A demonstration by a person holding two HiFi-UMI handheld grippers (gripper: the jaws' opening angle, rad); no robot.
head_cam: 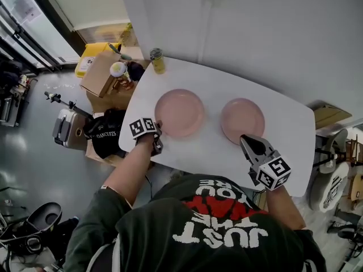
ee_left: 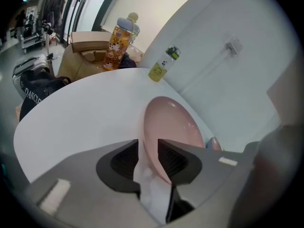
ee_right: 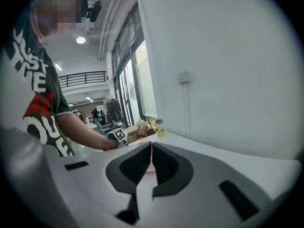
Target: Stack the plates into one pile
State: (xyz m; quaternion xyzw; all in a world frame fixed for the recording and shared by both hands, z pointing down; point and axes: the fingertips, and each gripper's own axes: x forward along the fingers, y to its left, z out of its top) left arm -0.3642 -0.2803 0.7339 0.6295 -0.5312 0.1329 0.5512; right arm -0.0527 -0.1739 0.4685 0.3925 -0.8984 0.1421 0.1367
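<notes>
Nothing is stacked yet: on the white table [head_cam: 207, 152] the left plate [head_cam: 180, 113], centre frame, has its rim loose between my left gripper's [ee_left: 148, 147] parted jaws, while my right gripper [ee_right: 151, 152] pinches the right plate's [head_cam: 243, 119] near rim.

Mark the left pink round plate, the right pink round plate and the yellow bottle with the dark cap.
left pink round plate [head_cam: 179, 112]: head view, its centre.
right pink round plate [head_cam: 241, 118]: head view, its centre.
yellow bottle [head_cam: 158, 64]: head view, its body.
</notes>
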